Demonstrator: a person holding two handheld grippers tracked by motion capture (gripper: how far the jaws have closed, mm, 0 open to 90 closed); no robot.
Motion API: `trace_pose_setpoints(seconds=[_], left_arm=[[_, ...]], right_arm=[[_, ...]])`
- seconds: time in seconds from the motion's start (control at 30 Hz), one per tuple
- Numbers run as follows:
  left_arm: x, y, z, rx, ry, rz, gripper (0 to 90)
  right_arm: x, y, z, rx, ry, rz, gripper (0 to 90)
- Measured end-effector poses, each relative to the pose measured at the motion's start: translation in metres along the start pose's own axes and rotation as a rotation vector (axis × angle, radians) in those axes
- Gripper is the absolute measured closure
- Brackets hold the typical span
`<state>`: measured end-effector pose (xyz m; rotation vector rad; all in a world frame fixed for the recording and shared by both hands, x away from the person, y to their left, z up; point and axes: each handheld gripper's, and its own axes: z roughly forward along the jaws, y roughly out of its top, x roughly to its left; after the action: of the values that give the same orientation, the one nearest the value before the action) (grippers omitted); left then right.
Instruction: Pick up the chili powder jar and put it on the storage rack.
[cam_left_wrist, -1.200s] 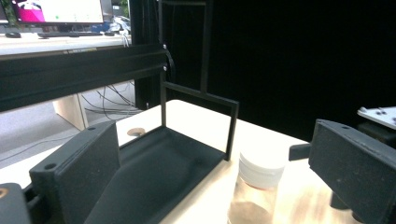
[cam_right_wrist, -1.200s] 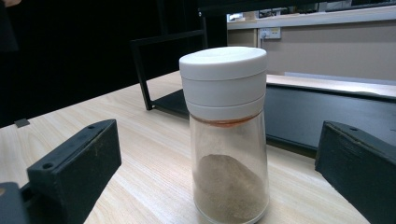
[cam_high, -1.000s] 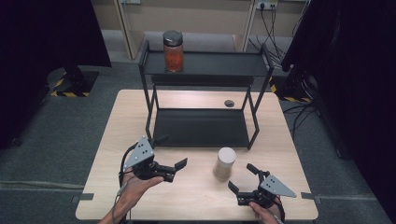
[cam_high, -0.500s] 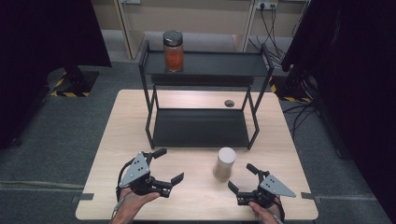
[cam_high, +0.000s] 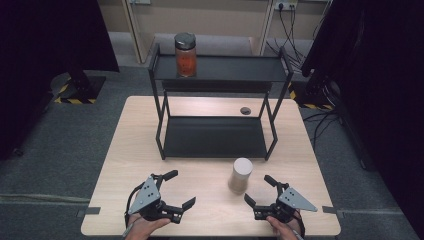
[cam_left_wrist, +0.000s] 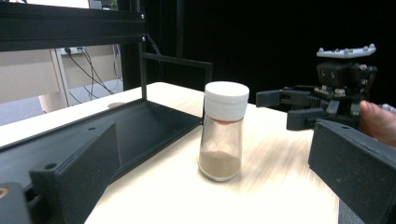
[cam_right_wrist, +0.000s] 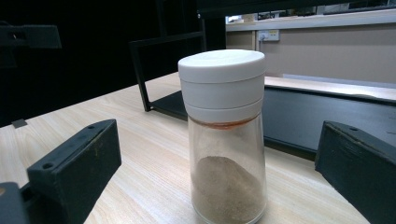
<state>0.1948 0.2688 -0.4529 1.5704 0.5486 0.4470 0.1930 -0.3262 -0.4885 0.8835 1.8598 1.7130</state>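
Nearest the person, two hand-held grippers rest low over the front edge of the pale wood-grain table (cam_high: 130, 130). The left gripper (cam_high: 175, 190) is matt black plastic with a grey three-cornered plate on top, and its blocky jaws stand wide apart with nothing between them. The right gripper (cam_high: 261, 190) is built the same, and its jaws are also spread wide and empty, angled toward the shaker.

Just beyond and between them, nearer the right gripper, stands the spice shaker (cam_high: 240, 175), upright on the tabletop and touched by neither tool. In the right gripper view the shaker (cam_right_wrist: 225, 135) is a clear glass cylinder with a smooth, stepped white plastic cap, a thin orange ring under the cap, and a sloped heap of fine tan powder filling its lower part. In the left gripper view it (cam_left_wrist: 222, 130) sits between the jaws' lines of sight, with the right gripper (cam_left_wrist: 299, 107) behind it.

Behind the shaker sits a black metal two-tier rack (cam_high: 215, 145), made of thin square tubing and flat matt shelves. On its upper shelf, toward the left, stands a glass jar (cam_high: 185, 55) with reddish-orange contents and a dull metal lid. A small dark round disc (cam_high: 245, 110) lies on the table by the rack's right rear leg.
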Motion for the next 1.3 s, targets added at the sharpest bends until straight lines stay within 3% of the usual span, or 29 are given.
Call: trace_pose_setpoints(seconds=[0.23, 0.77, 1.3], left_arm=[[-0.001, -0.02, -0.004, 0.004, 0.003, -0.006, 1.7], [-0.008, -0.048, -0.008, 0.004, 0.014, 0.03, 1.9], [-0.01, -0.059, -0.009, 0.009, 0.027, 0.03, 2.0]], right_arm=[[0.0, 0.0, -0.001, -0.008, -0.001, -0.004, 0.6], [-0.001, 0.0, -0.003, -0.019, -0.001, -0.003, 0.6], [0.0, 0.0, -0.004, -0.02, 0.001, -0.007, 0.6]])
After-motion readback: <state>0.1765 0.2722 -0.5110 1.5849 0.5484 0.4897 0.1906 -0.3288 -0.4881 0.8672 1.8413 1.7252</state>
